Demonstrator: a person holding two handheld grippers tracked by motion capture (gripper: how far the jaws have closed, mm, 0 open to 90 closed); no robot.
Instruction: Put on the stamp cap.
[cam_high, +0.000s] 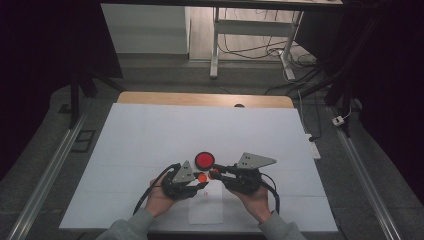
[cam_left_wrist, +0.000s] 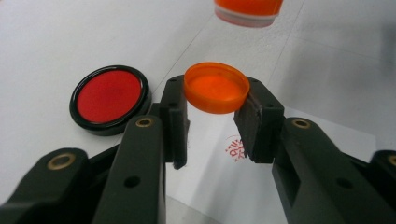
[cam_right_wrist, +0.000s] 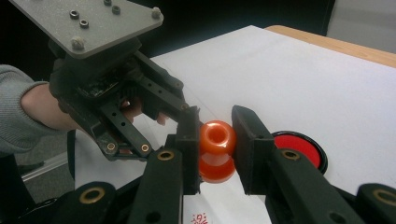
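two grippers meet low over the near middle of the white-covered table (cam_high: 150, 135), each held in one of the person's hands. the left gripper (cam_left_wrist: 212, 126) has its jaws drawn in on an orange cap (cam_left_wrist: 216, 87), which sits between the jaw tips with its hollow side facing up toward the camera, clear of the table surface. the right gripper (cam_right_wrist: 215, 149) holds the orange stamp body (cam_right_wrist: 216, 150), its jaws pressed against both sides of the waisted handle, with the rounded end pointing toward the camera. in the high view the cap (cam_high: 202, 177) and the stamp body (cam_high: 212, 174) are just beside each other but apart, between the two grippers.

a round red ink pad (cam_high: 204, 160) in a black rim lies flat on the table just beyond the grippers; in the left gripper view it sits to the left of the jaws (cam_left_wrist: 110, 99), and in the right gripper view it lies behind the right jaw (cam_right_wrist: 299, 147). a white sheet of paper (cam_high: 205, 210) lies on the table under the grippers, near the front edge, and carries a small red stamped mark (cam_left_wrist: 236, 148). grey sleeves cover the person's forearms.
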